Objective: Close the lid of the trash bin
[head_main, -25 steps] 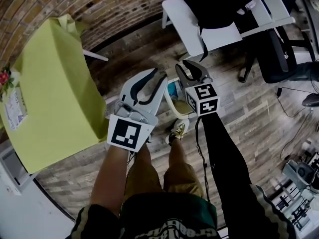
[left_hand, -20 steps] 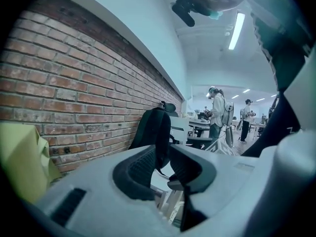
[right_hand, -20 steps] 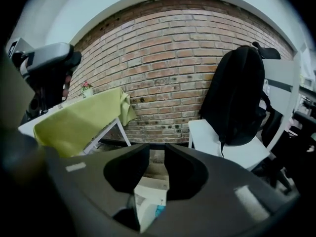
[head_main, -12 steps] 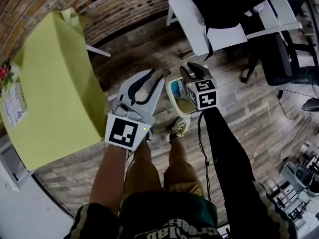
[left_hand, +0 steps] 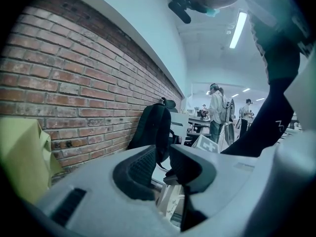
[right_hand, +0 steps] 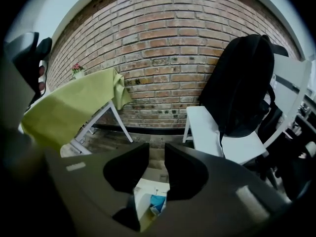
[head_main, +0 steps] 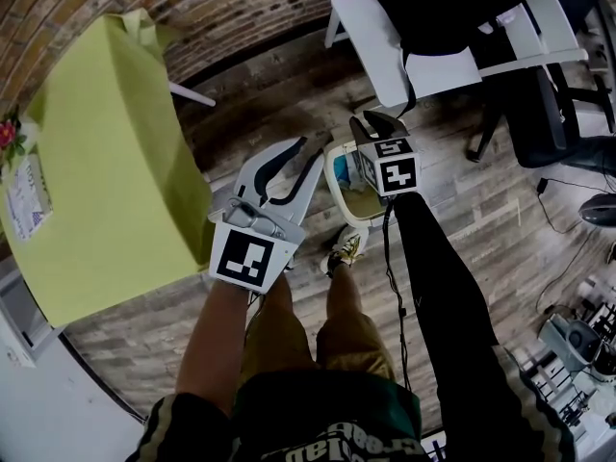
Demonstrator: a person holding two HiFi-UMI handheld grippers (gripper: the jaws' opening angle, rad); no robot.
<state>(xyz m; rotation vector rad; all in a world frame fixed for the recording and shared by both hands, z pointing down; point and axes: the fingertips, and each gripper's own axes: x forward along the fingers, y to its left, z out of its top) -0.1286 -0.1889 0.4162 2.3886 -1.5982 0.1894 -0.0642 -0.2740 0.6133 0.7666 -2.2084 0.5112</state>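
Both grippers hover empty: the right gripper [head_main: 373, 120], jaws half apart and just narrowing, tilts over the open trash bin [head_main: 334, 176], seemingly to shut it; the left gripper [head_main: 306, 154] hangs released beside it.

The left gripper [left_hand: 166, 157] fills the lower frame with jaws apart, a brick wall [left_hand: 74, 78] at left and a black backpack [left_hand: 152, 130] at centre.

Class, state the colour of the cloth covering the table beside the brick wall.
The tablecloth is yellow-green, shown best in the head view.
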